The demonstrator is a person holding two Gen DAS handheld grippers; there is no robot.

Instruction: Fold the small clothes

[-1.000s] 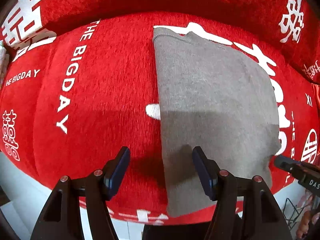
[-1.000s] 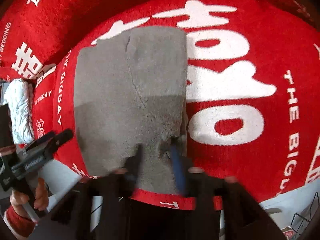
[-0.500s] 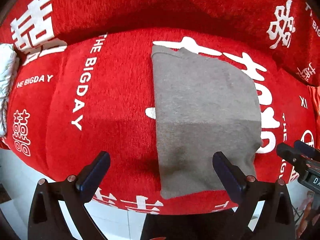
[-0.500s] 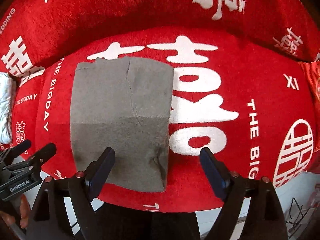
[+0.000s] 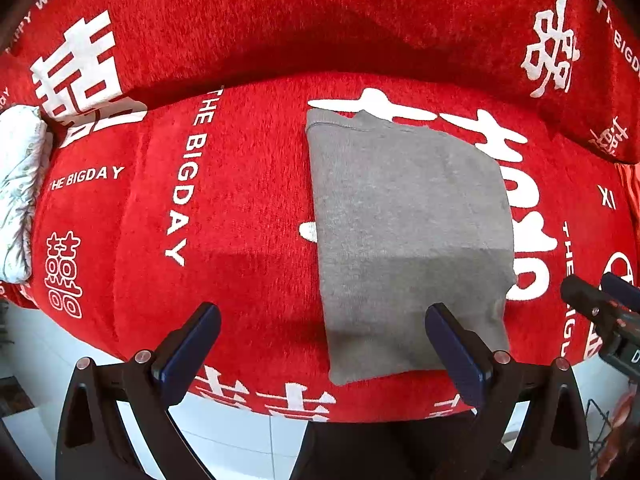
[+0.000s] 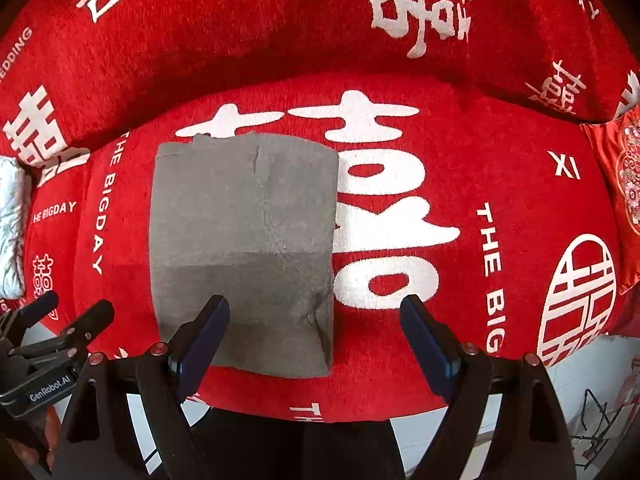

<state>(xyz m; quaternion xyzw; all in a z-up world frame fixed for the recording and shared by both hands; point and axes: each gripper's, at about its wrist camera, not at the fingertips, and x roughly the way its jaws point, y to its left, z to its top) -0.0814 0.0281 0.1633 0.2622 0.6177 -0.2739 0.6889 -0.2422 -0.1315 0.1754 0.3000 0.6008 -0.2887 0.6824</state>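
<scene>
Folded grey garment (image 5: 408,240) lying flat on the red blanket (image 5: 240,220) — a neat rectangle, near end reaching close to the blanket's front edge. Left gripper (image 5: 322,346) spread wide, gripping nothing, hovering above the near edge of the blanket; right-hand finger (image 5: 454,350) lined up over the garment's near right part, the other over bare red pile. Right gripper (image 6: 316,340) likewise parted and empty — left-hand finger (image 6: 204,338) over the garment's near end, the other beyond the garment's right edge above a white character. Small crease near the garment's front right corner, close ahead of the right gripper. White patterned cloth (image 5: 20,196) far off to the left. Red embroidered cushion (image 6: 620,192) far off to the right.
</scene>
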